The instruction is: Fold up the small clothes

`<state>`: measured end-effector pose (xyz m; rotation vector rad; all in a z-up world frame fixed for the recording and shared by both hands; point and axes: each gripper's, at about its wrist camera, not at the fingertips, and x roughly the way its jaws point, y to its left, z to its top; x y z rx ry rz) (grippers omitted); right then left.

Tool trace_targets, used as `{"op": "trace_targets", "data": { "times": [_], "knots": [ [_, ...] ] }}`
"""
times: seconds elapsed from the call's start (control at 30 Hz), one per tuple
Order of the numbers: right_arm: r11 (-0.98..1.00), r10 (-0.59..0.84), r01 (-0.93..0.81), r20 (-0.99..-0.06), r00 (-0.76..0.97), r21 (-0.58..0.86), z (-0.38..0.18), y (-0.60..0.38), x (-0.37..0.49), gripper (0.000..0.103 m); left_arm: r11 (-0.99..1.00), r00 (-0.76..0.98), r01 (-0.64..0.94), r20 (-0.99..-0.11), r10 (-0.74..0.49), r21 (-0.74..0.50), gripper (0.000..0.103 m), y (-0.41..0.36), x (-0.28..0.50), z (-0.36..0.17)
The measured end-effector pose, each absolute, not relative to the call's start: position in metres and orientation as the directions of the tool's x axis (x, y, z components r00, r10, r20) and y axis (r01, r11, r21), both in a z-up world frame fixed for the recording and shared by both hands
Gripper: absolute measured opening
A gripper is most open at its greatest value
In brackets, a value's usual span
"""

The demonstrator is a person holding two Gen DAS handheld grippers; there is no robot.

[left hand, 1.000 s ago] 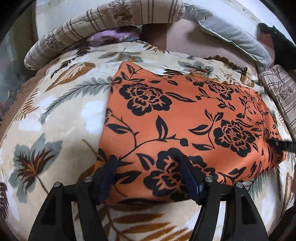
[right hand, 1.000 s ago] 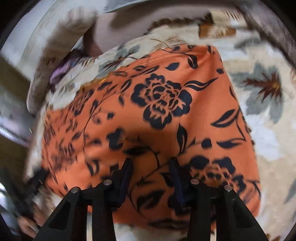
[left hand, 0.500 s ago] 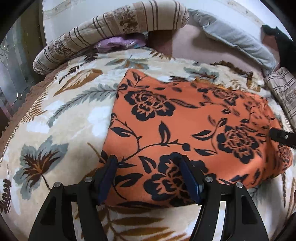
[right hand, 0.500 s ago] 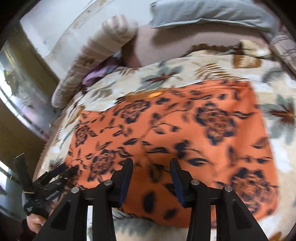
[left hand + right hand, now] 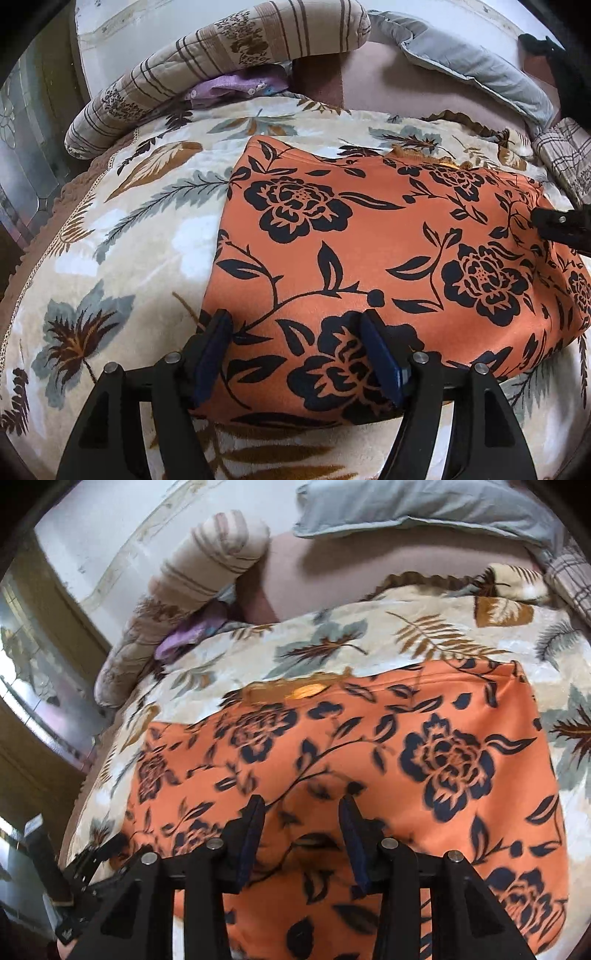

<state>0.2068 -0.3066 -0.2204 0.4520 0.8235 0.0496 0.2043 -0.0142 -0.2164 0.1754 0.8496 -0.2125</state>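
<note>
The orange floral garment [image 5: 369, 258] lies flat on the leaf-patterned blanket [image 5: 110, 258], its long axis running left to right. The left gripper [image 5: 295, 350] hovers spread wide over the near-left corner, gripping nothing. The right gripper [image 5: 301, 834], also parted and empty, sits over the near edge toward the right, so both face the same hem.

Open blanket [image 5: 122, 236] lies left of the orange garment [image 5: 369, 258] in the left wrist view; passage is free there and along the bottom edge. The striped bolster [image 5: 221, 70] and grey pillow [image 5: 476, 70] block the top of the frame. The right gripper [image 5: 561, 229] occupies the right edge.
</note>
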Motion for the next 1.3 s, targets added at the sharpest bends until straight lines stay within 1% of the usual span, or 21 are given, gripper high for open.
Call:
{"op": "trace_targets", "data": {
  "times": [0.1,0.2,0.43,0.6,0.87,1.1,1.3],
  "knots": [
    [0.904,0.213,0.175,-0.767,0.605,0.389,-0.244,-0.311,0.22,0.046,0.964,0.644,0.253,-0.758,-0.107,0.079,0.075,-0.016,0.205,-0.218],
    [0.923,0.183,0.164,-0.772,0.609,0.347,-0.239,-0.306,0.221,0.046,0.964,0.646,0.254,-0.756,-0.103,0.086,0.075,-0.017,0.205,-0.218],
    [0.911,0.202,0.165,-0.759,0.619,0.377,-0.241,-0.309,0.219,0.046,0.963,0.645,0.256,-0.757,-0.104,0.085,0.075,-0.016,0.205,-0.218],
    [0.924,0.184,0.155,-0.76,0.624,0.351,-0.241,-0.305,0.218,0.046,0.961,0.641,0.262,-0.76,-0.102,0.092,0.076,-0.016,0.205,-0.218],
    [0.919,0.193,0.154,-0.753,0.629,0.364,-0.242,-0.308,0.216,0.046,0.952,0.645,0.283,-0.757,-0.103,0.112,0.077,-0.016,0.201,-0.219],
    [0.931,0.176,0.141,-0.751,0.637,0.338,-0.244,-0.306,0.215,0.046,0.951,0.647,0.279,-0.758,-0.084,0.133,0.083,-0.018,0.203,-0.222],
    [0.932,0.175,0.136,-0.746,0.642,0.336,-0.244,-0.306,0.214,0.046,0.952,0.645,0.27,-0.761,-0.07,0.141,0.085,-0.021,0.205,-0.223]
  ]
}}
